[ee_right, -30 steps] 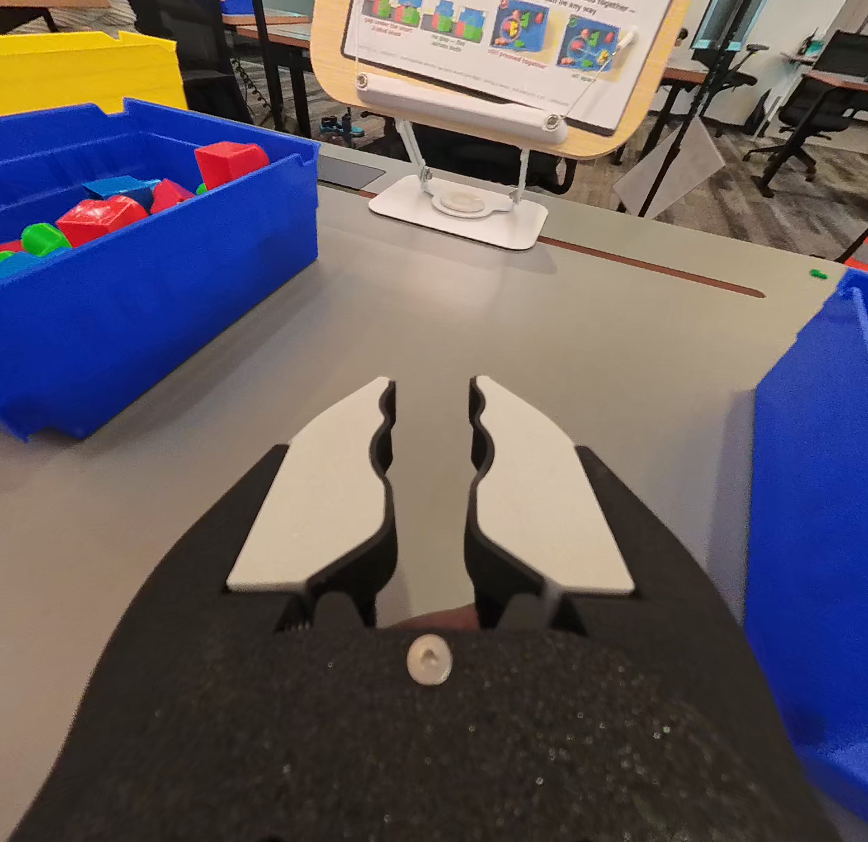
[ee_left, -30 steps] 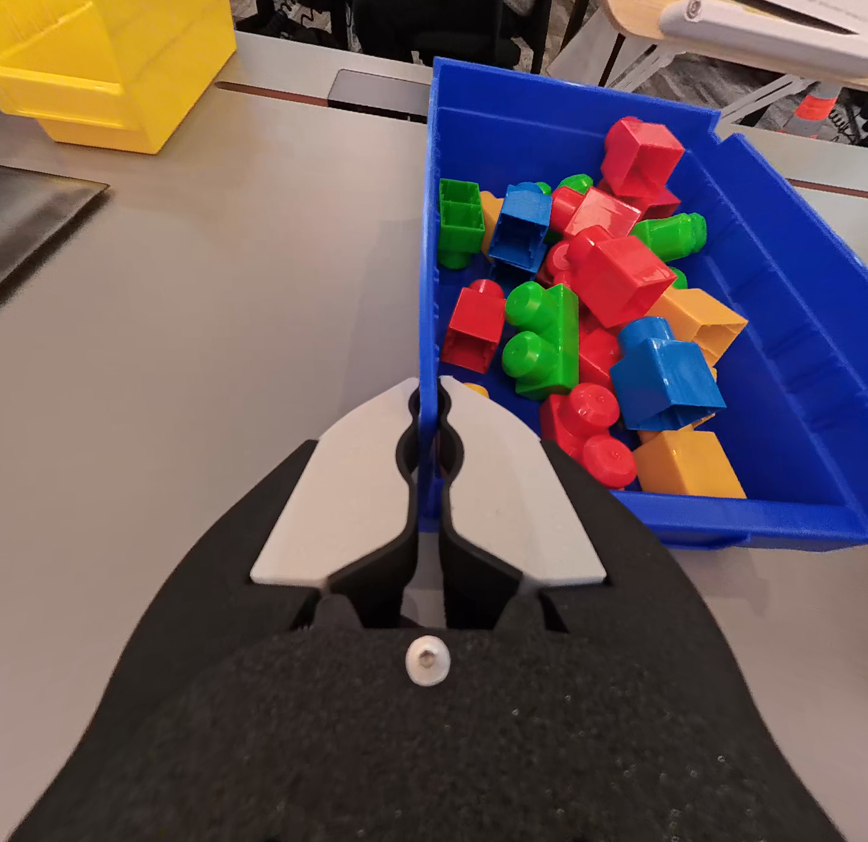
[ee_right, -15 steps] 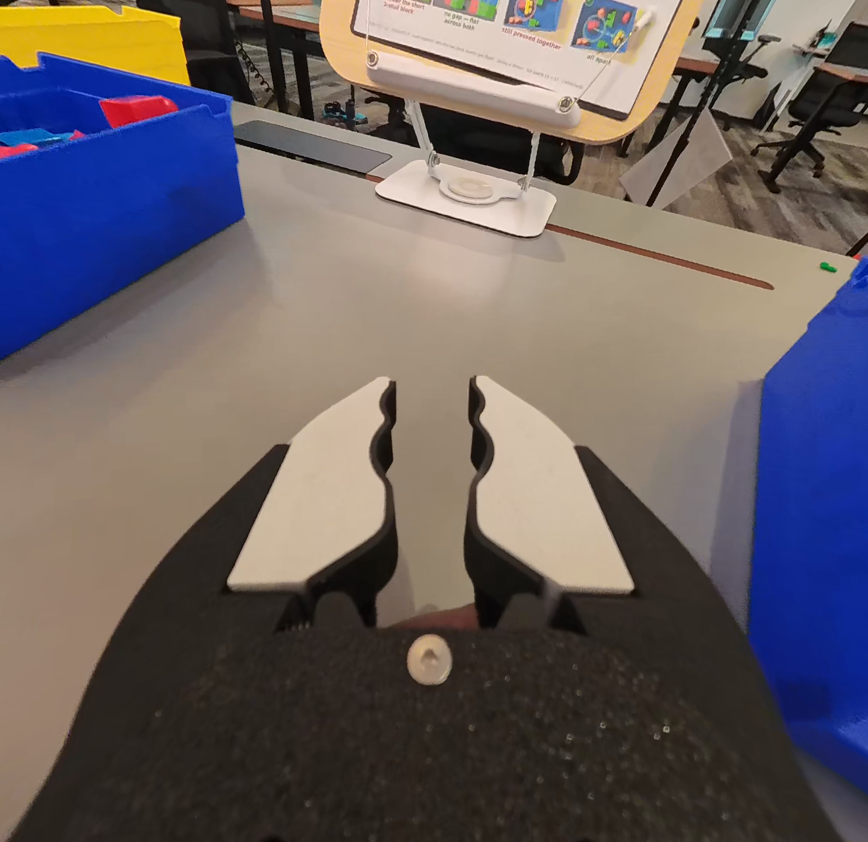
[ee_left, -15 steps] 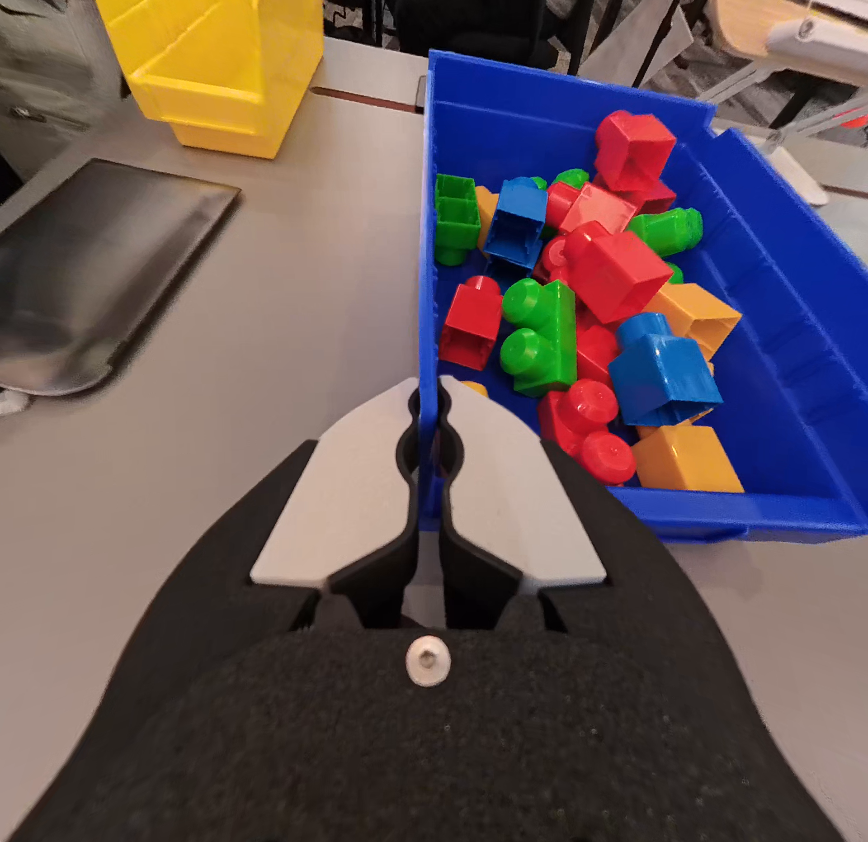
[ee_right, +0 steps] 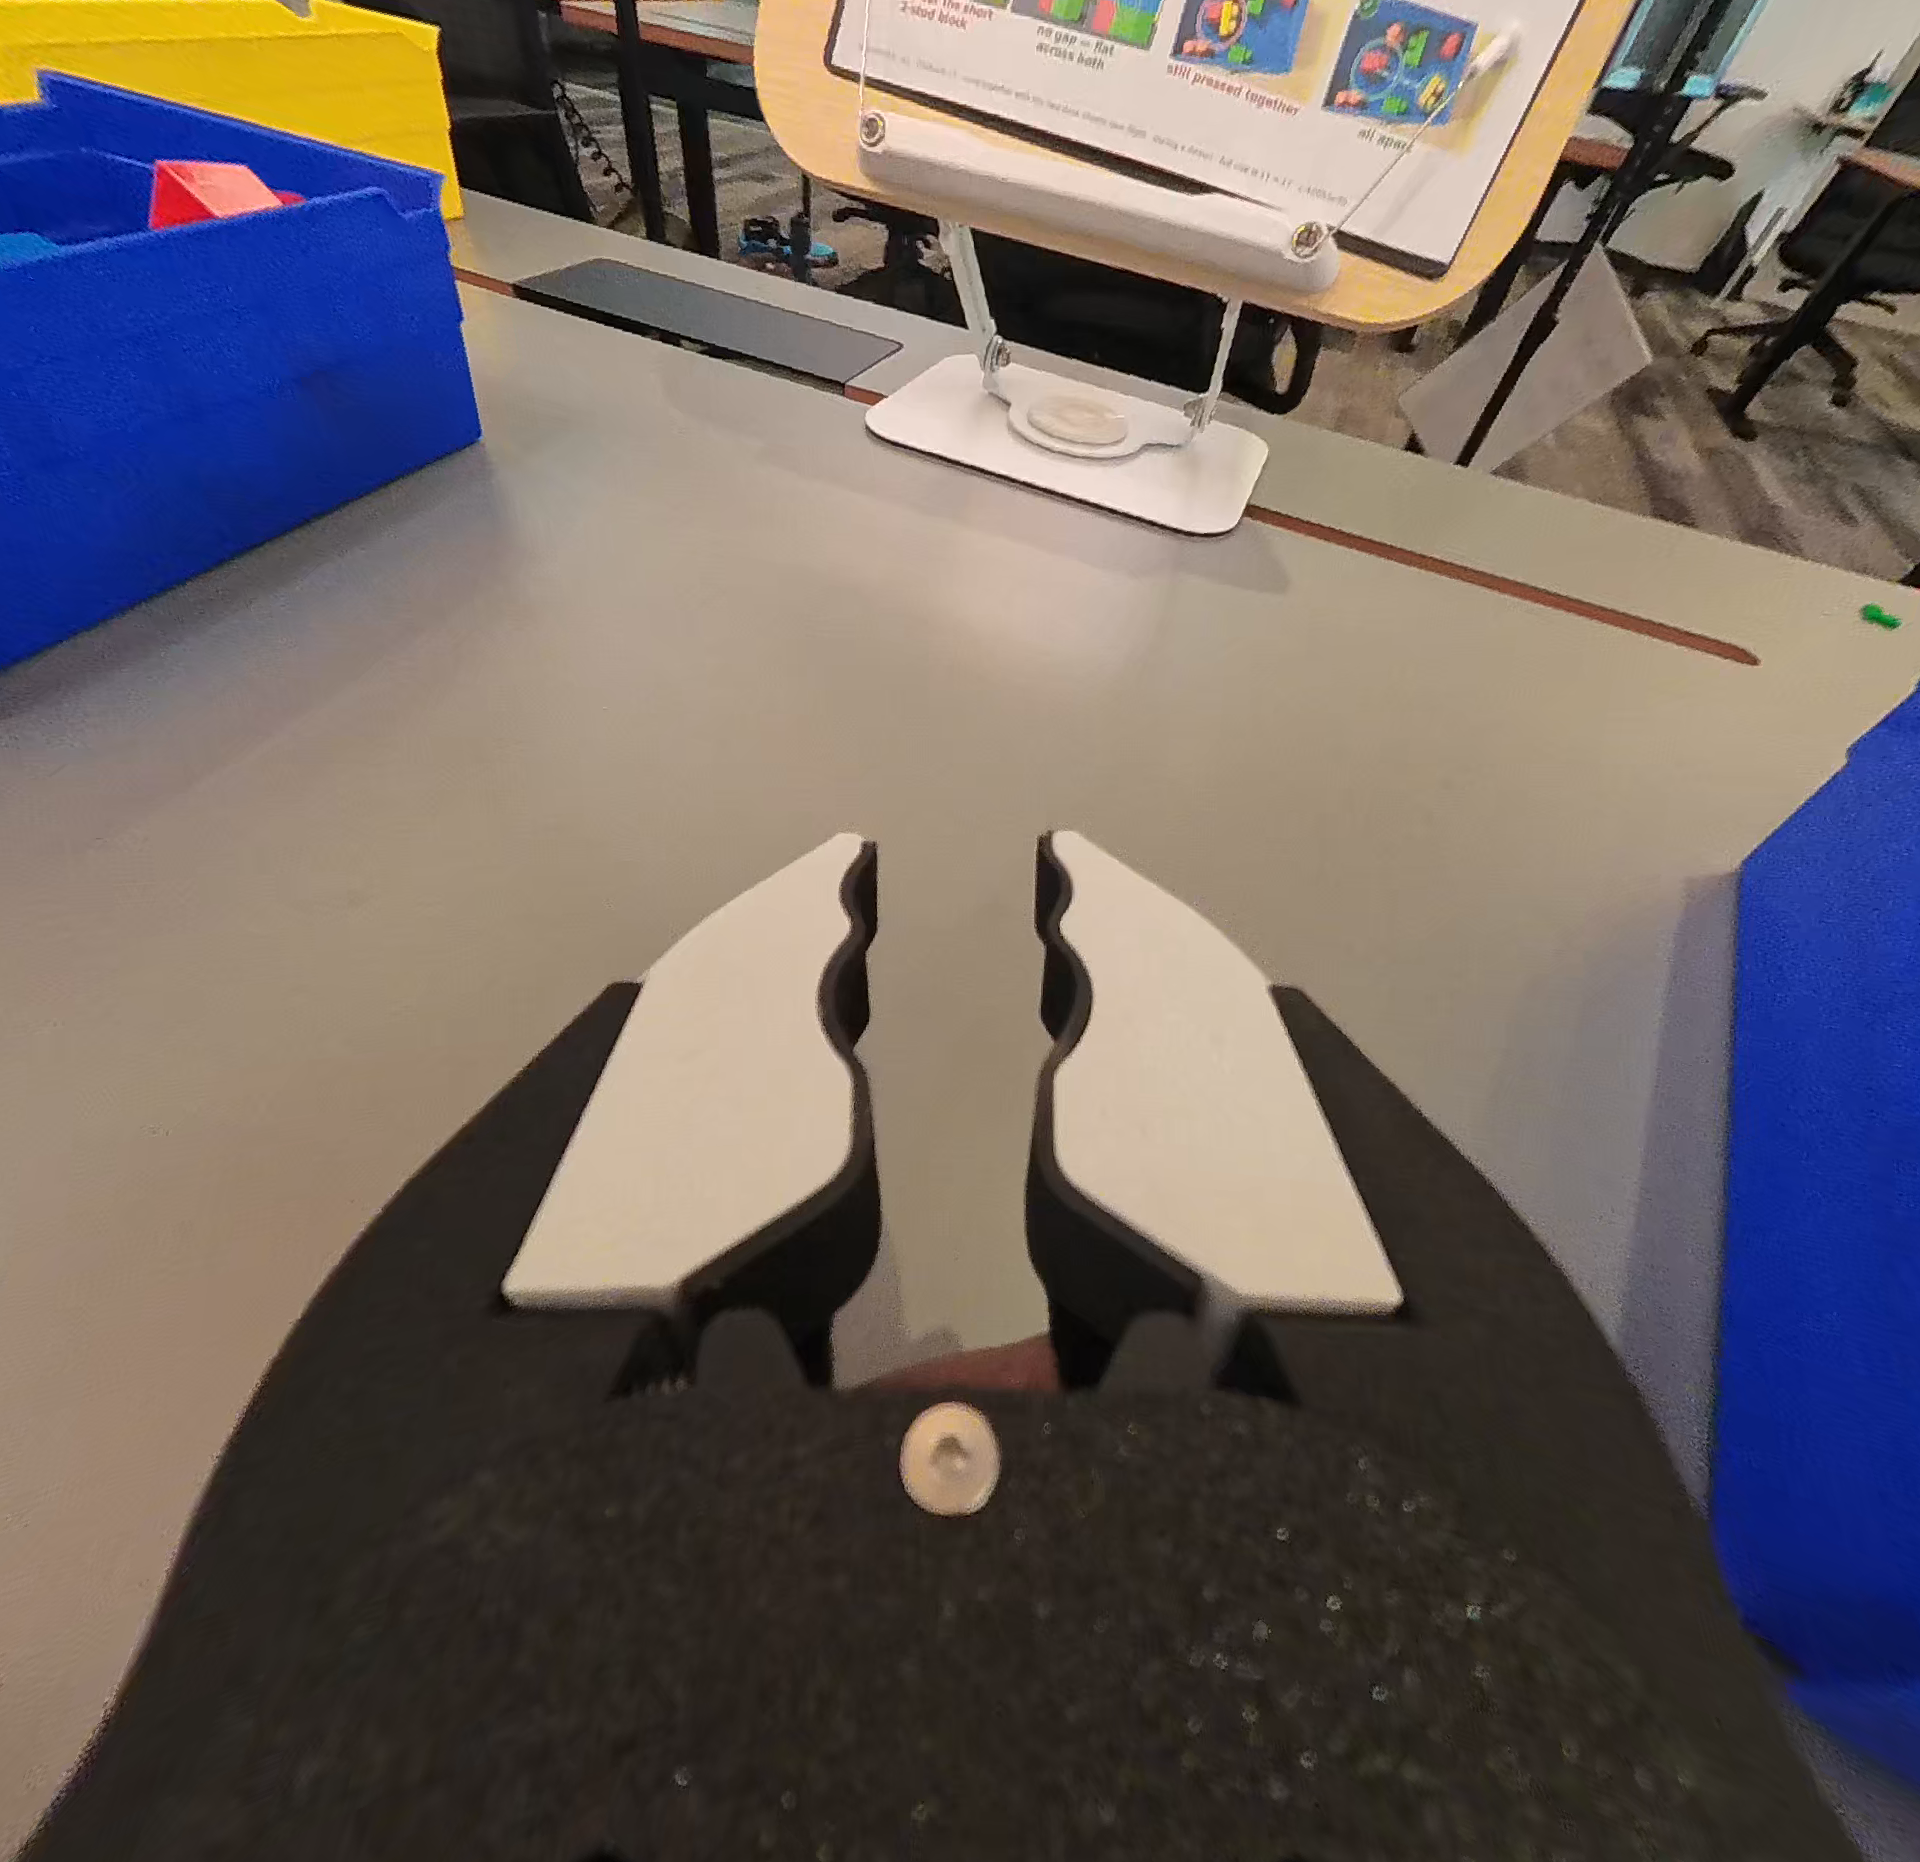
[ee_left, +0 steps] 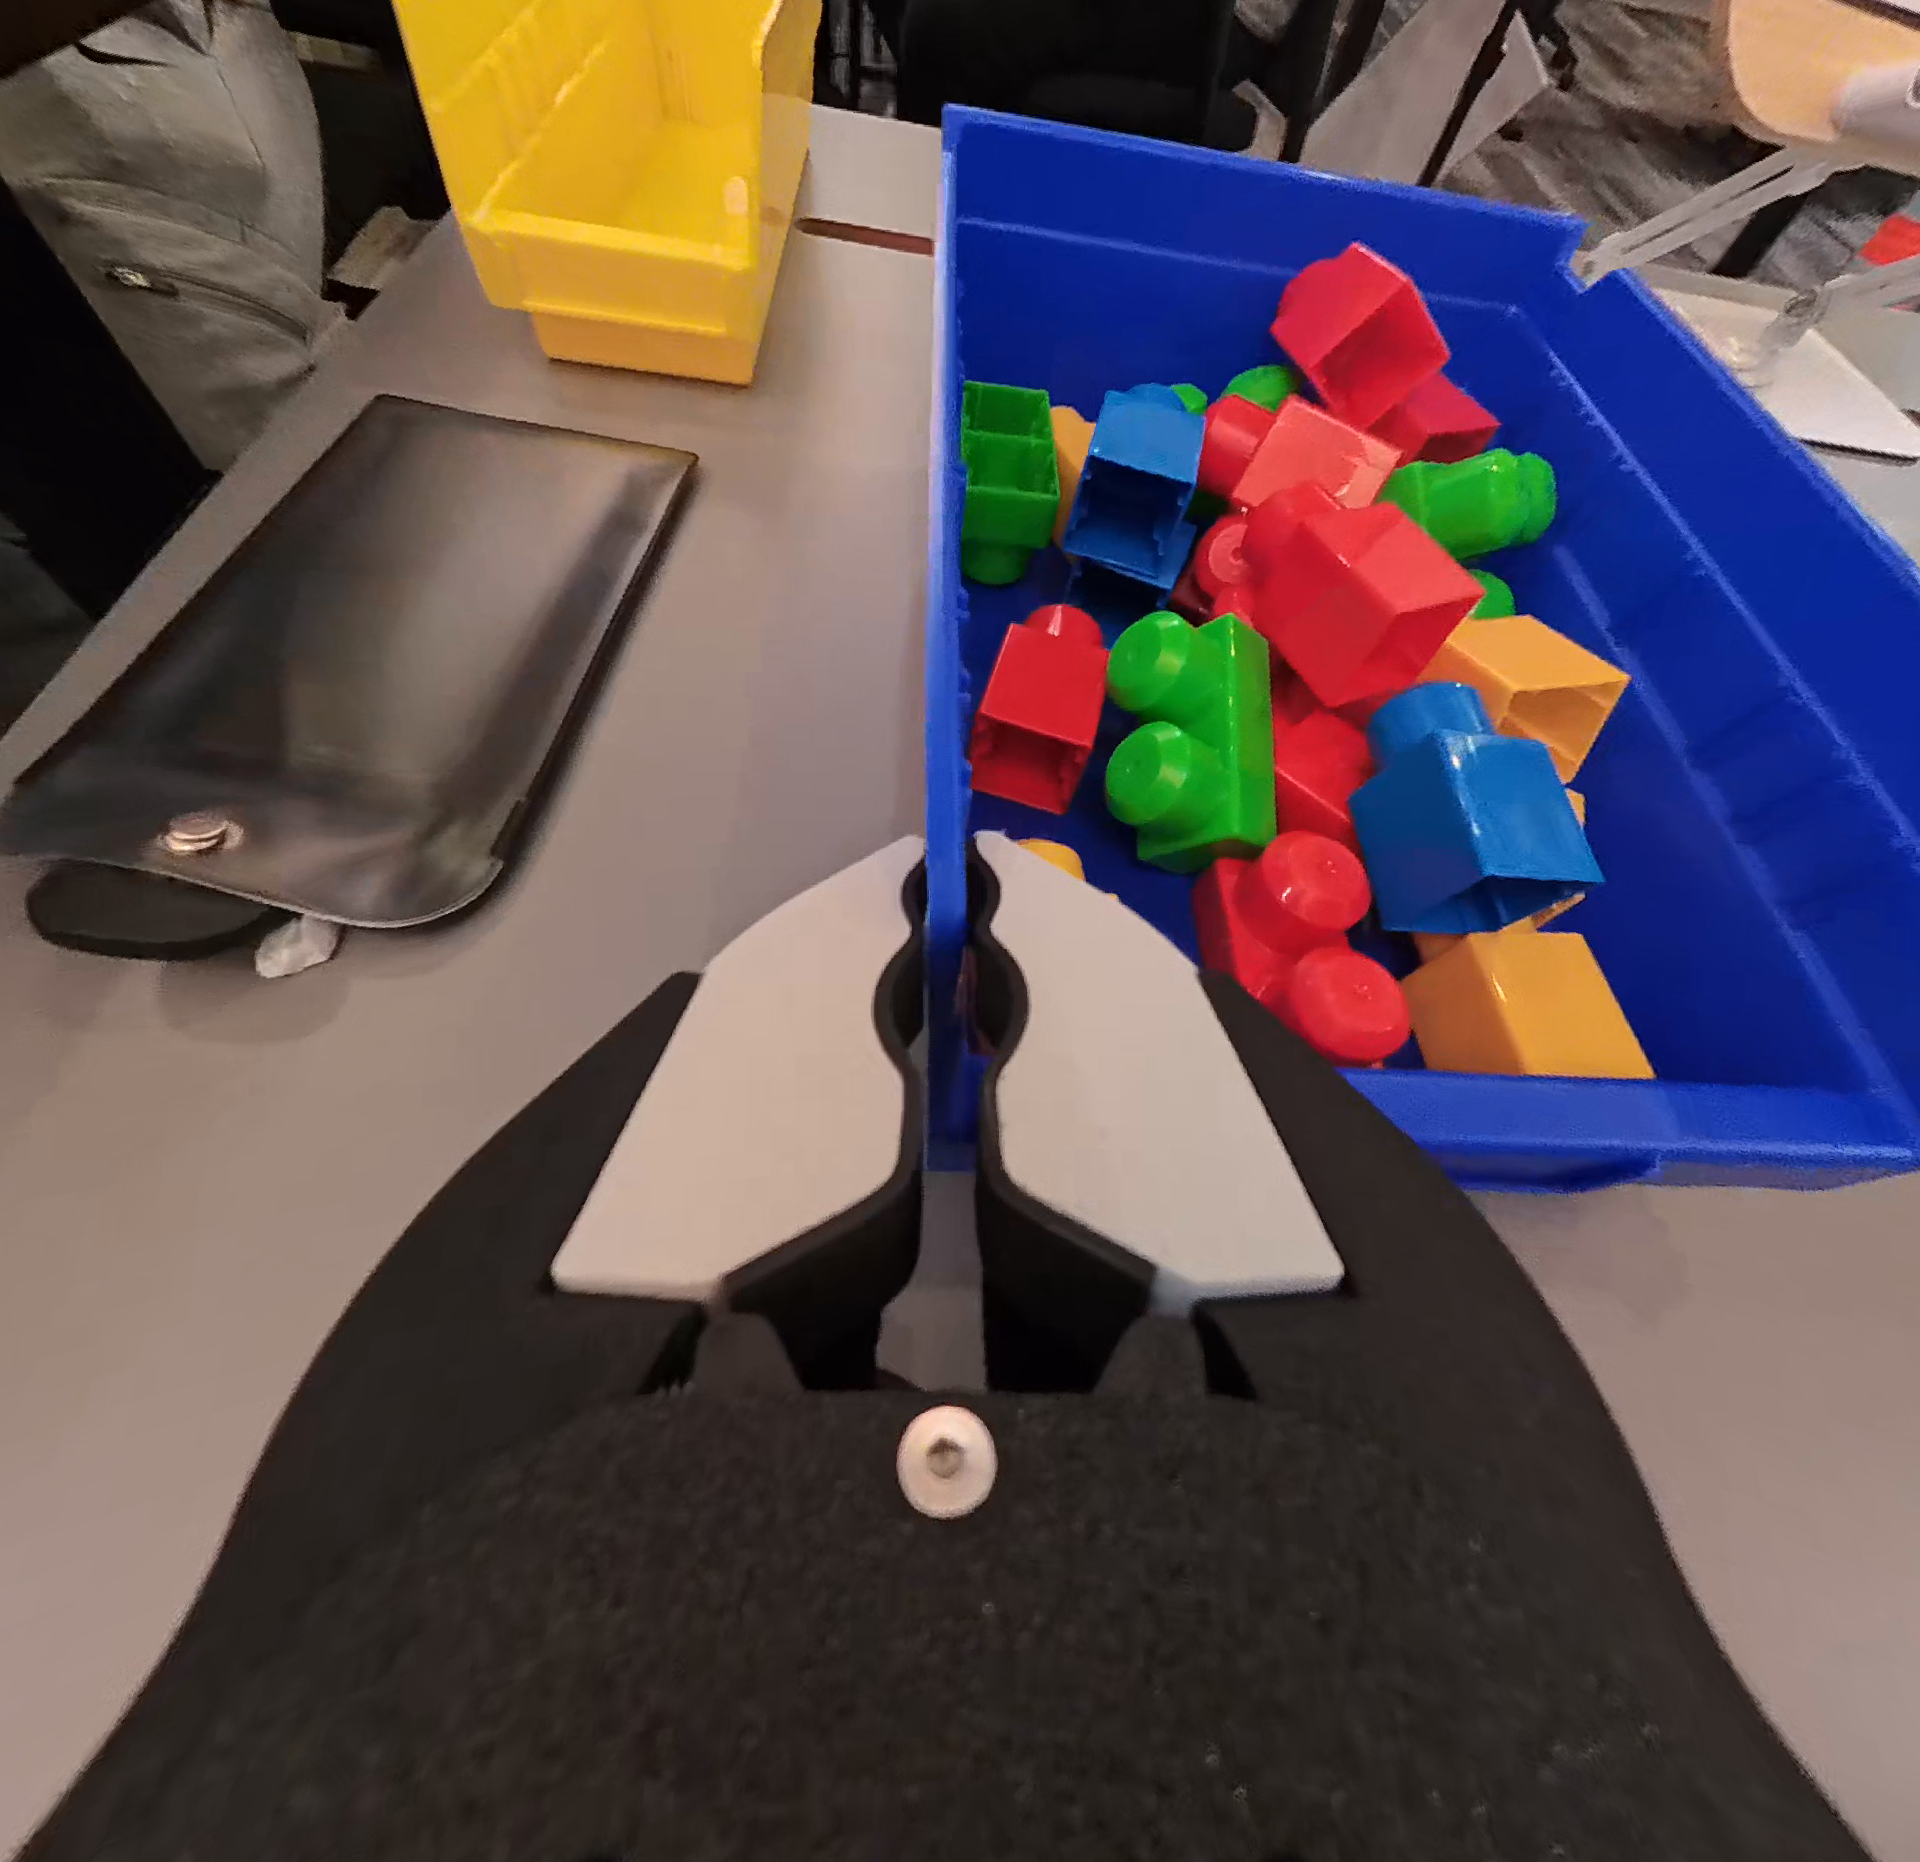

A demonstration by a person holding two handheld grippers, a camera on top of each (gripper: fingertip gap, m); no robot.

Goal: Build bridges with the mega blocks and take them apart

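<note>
smooth grey table (ee_right: 727, 669) with a thin brown seam toward the far edge; beyond it an office room with patterned carpet, dark desk chairs and other desks.

only in the left wrist view: left gripper (ee_left: 948, 867) pinched shut on the near left wall of the blue bin (ee_left: 1714, 607), one finger outside the wall, one inside. heaped in that bin, the mega blocks (ee_left: 1299, 669): red, green, blue and orange, tumbled at all angles. left of the bin, a flat black pouch (ee_left: 343, 669) with a metal snap; beyond the pouch and just left of the bin's far corner, a yellow bin (ee_left: 623, 181).

only in the right wrist view: right gripper (ee_right: 956, 846) parted narrowly over bare table, holding nothing. right of the bin, a white stand (ee_right: 1070, 441) carrying an instruction card (ee_right: 1195, 36) on a wooden board. at the right edge of this view, part of a second blue bin (ee_right: 1829, 1189).
</note>
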